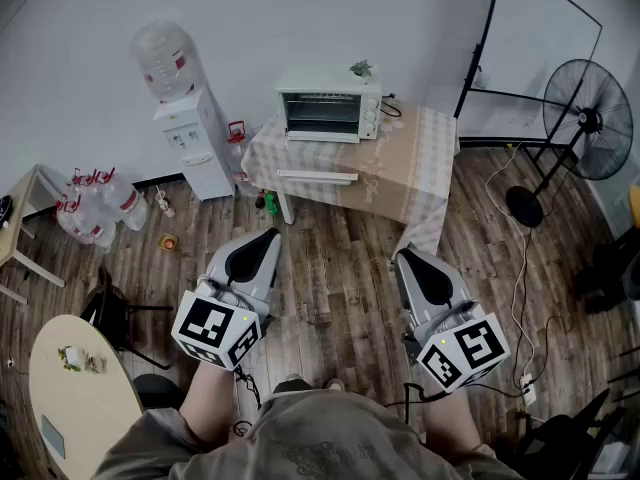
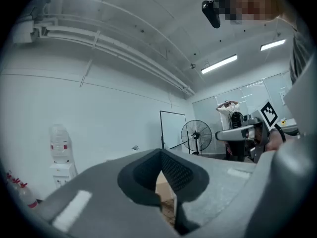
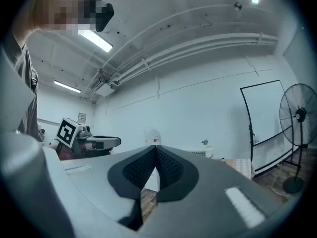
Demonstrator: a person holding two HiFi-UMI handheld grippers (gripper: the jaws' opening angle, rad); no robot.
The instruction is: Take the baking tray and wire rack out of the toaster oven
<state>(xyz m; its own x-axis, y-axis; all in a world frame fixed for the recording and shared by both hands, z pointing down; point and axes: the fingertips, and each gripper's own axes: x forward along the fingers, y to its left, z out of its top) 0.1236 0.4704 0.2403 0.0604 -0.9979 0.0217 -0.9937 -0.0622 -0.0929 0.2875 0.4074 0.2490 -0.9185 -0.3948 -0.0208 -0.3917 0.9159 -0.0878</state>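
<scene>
Approach stance: the white box-shaped toaster oven [image 1: 328, 105], baking tray and wire rack presumably inside, stands on the checked-cloth bench [image 1: 405, 173], well beyond the grey left gripper [image 1: 266, 238] and right gripper [image 1: 410, 260], both clenched empty since nothing is within reach.

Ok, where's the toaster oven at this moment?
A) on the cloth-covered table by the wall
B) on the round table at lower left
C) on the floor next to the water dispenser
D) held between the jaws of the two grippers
A: the toaster oven stands on the cloth-covered table by the wall, well ahead of the left gripper and right gripper, whose jaws are together on nothing.
</scene>
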